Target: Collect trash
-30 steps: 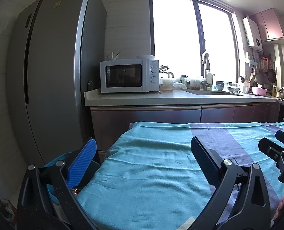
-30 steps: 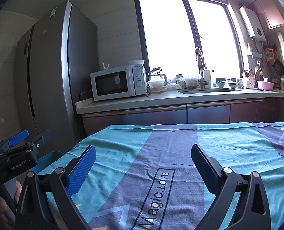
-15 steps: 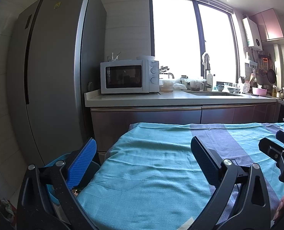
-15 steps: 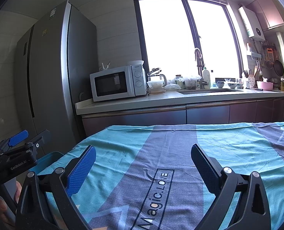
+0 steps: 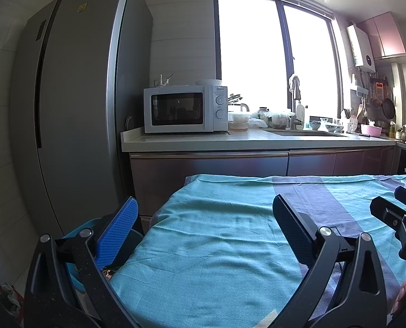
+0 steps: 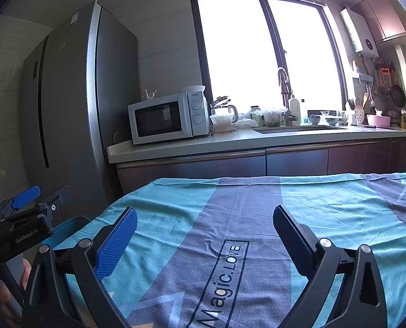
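Note:
My left gripper [image 5: 204,218] is open above the left part of a table draped in a teal and purple cloth [image 5: 219,235]; nothing sits between its blue pads. My right gripper [image 6: 204,229] is open too, over the cloth's "Magic.LOVE" print [image 6: 225,281]. A blue bin [image 5: 90,225] stands on the floor at the table's left edge, partly hidden behind my left finger; something small and brownish shows inside it. The same blue bin [image 6: 71,224] peeks out in the right wrist view. No trash lies on the cloth in either view.
A tall grey fridge [image 5: 74,109] stands left. Beyond the table runs a counter [image 5: 257,139] with a white microwave [image 5: 185,109], containers, a sink and a tap. A hand [image 6: 0,295] holds the left gripper's handle at the lower left.

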Demonstrator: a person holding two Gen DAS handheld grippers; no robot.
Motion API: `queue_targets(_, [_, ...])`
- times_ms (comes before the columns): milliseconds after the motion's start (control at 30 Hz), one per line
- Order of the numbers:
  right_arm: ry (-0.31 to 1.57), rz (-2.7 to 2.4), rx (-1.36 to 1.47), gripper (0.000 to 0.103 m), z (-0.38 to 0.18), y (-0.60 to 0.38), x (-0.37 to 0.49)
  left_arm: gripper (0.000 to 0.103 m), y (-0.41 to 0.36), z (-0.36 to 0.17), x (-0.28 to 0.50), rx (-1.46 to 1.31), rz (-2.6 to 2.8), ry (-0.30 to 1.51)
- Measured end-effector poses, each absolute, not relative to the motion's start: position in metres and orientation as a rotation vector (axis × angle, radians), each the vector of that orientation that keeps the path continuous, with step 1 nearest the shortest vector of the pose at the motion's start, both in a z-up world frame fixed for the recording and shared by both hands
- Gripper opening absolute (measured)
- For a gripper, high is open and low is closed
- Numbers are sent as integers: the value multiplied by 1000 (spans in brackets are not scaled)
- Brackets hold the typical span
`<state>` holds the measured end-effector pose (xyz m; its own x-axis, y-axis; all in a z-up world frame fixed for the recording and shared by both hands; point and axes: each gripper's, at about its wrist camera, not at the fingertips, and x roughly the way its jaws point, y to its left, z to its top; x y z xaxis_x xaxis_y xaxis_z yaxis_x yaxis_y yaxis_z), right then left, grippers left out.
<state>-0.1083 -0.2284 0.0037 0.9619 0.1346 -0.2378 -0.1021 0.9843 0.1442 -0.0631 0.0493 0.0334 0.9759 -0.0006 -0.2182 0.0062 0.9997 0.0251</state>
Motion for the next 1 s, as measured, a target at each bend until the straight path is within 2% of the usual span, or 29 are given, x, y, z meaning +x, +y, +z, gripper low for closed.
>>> queue_targets(1000, [249,112,138,96,2,-226,-111,97,49,32,-62,25,-2,224])
